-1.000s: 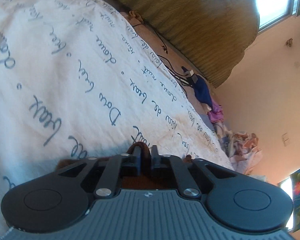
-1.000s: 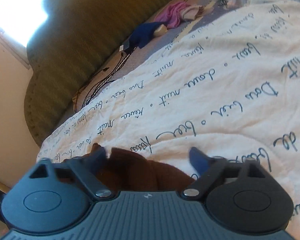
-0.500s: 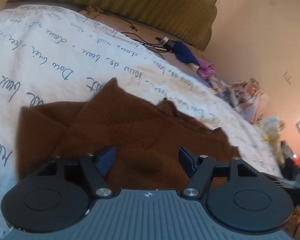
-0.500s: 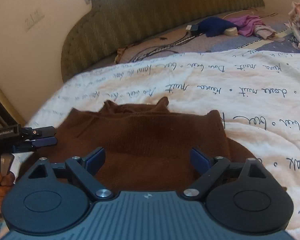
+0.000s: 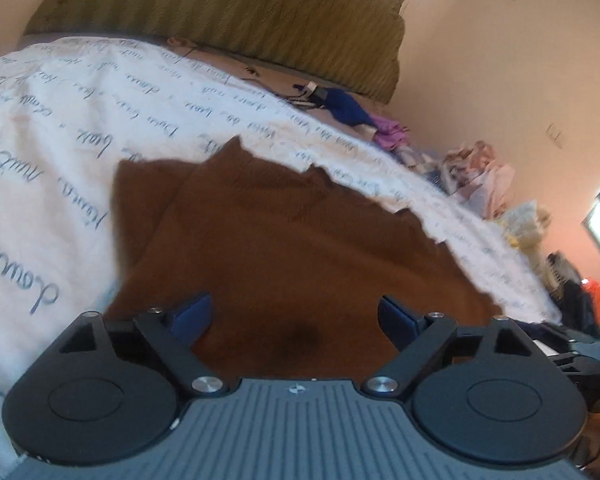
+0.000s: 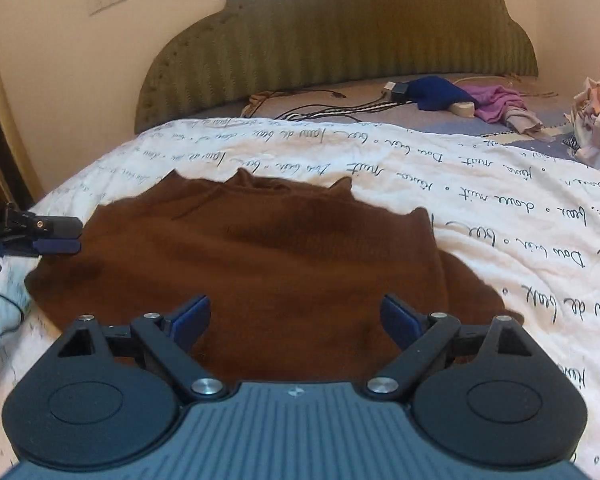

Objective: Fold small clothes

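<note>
**Brown knit lying flat, both tools hovering wide**

We are looking down on a brown knitted garment (image 6: 260, 264), spread on the white quilt (image 6: 500, 200) that is covering the bed, its neckline pointing toward the green headboard (image 6: 340, 48). We are holding the right tool (image 6: 296, 316) above the near part of the cloth with its jaws standing spread and nothing pinched between them. The left tool (image 5: 296, 316) is opening its jaws right now, and nothing is gripped there either; the knit is simply lying beneath it. In the right wrist view that left tool is showing at the garment's left edge.

We are judging this fabric to be soft, light and floppy. It is likely sagging and stretching if lifted by one point, and the quilt underneath may bunch along with it. So we are favouring a shallow pinch at two edges, say at the shoulder corners (image 6: 420, 216) or at the hem, taking only the knit layer. One sleeve seems to be lying tucked at the left side (image 5: 140, 200), though the blur is making this uncertain.
</note>
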`<state>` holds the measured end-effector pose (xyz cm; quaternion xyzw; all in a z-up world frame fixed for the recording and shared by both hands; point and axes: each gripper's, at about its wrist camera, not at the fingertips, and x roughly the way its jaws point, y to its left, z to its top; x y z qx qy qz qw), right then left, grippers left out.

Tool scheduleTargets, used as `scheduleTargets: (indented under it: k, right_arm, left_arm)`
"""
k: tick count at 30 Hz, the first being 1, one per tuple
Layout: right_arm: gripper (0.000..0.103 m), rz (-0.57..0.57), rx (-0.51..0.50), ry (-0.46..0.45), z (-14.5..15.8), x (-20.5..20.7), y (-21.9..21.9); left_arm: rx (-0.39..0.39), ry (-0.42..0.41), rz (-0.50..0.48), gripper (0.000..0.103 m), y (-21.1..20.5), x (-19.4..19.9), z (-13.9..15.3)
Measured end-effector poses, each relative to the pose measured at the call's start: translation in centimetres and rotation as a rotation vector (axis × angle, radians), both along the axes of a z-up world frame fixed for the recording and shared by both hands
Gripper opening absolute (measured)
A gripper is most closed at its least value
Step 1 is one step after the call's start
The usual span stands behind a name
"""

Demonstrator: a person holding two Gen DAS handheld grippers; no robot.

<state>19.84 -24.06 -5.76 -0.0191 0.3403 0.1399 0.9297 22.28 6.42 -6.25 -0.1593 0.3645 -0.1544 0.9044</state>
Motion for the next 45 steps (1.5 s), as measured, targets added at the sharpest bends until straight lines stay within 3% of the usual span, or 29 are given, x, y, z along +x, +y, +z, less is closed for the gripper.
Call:
scheduleTargets:
  k: [2,3,5,8,10,11,13,14,15,16,18,21,24,27,31,34,38,43,45]
  right_arm:
    - [0.093,-0.039,-0.167,0.056,-3.0,0.8,0.5]
    - [0.096,-0.031,-0.118,0.024,-3.3,0.6,-0.5]
    - [0.096,-0.081,-0.058,0.032,-1.7,0.3,-1.5]
    - [0.096,-0.087,-0.015,-0.031,1.0,-2.5,-1.4]
    - [0.097,-0.067,0.059,-0.056,1.6,-4.7,-1.4]
    - [0.097,-0.060,0.071,-0.042,1.2,-5.2,-1.3]
    - [0.097,-0.103,0.003,0.066,-1.5,-4.1,-1.0]
    - [0.098,-0.103,-0.014,0.096,-2.9,-3.6,-1.0]
    - [0.100,-0.097,-0.017,0.036,-2.9,-4.2,-0.9]
    - [0.100,-0.104,-0.018,0.052,-2.5,-4.3,-0.9]
    - [0.099,-0.120,0.028,0.024,-0.7,-5.3,-1.2]
    - [0.099,-0.170,0.059,-0.012,1.2,-6.8,-2.3]
    - [0.099,-0.224,0.156,0.035,1.2,-7.3,-4.9]
    - [0.099,-0.284,0.348,0.099,-0.6,-7.0,-8.1]
    - [0.101,-0.324,0.646,0.136,-3.2,-6.7,-11.5]
    - [0.100,-0.314,0.755,0.151,-3.8,-5.3,-12.4]
    - [0.101,-0.314,0.806,0.179,-4.0,-3.3,-11.9]
    - [0.100,-0.218,0.837,0.188,-4.5,-3.1,-9.9]
    - [0.099,-0.213,0.815,0.174,-4.5,-2.9,-9.4]
  left_arm:
    - [0.073,-0.054,-0.012,0.085,0.0,-0.3,-1.1]
    - [0.109,-0.051,-0.005,0.079,-0.1,-0.2,-0.9]
    - [0.104,-0.024,0.011,0.077,0.2,-0.4,0.3]
    - [0.024,-0.065,0.018,0.090,1.3,-2.8,2.8]
    - [-0.005,-0.055,0.009,0.093,1.6,-4.1,2.9]
    - [0.004,-0.023,0.011,0.093,1.6,-4.1,2.2]
    - [0.027,0.047,0.029,0.089,1.7,-3.4,-0.6]
    - [0.040,-0.007,0.032,0.091,1.7,-3.9,-0.7]
    - [0.074,0.000,0.032,0.086,1.6,-4.1,-0.4]
    - [0.062,0.020,0.044,0.087,1.8,-4.3,0.2]
    - [-0.038,0.006,0.056,0.096,3.3,-5.4,1.8]
    - [-0.092,-0.002,0.122,0.101,6.3,-6.5,3.3]
    - [-0.179,0.099,0.167,0.101,9.5,-5.7,2.3]
    - [-0.337,0.213,0.169,0.102,11.6,-4.4,-0.1]
    - [-0.463,0.255,0.123,0.102,11.9,-2.1,-1.1]
    - [-0.615,0.318,0.074,0.102,11.4,0.5,-2.1]
    - [-0.660,0.352,0.044,0.103,10.7,3.1,-3.1]
    - [-0.703,0.339,0.025,0.102,11.0,2.9,-3.5]
    - [-0.659,0.341,0.038,0.088,10.8,2.9,-3.4]
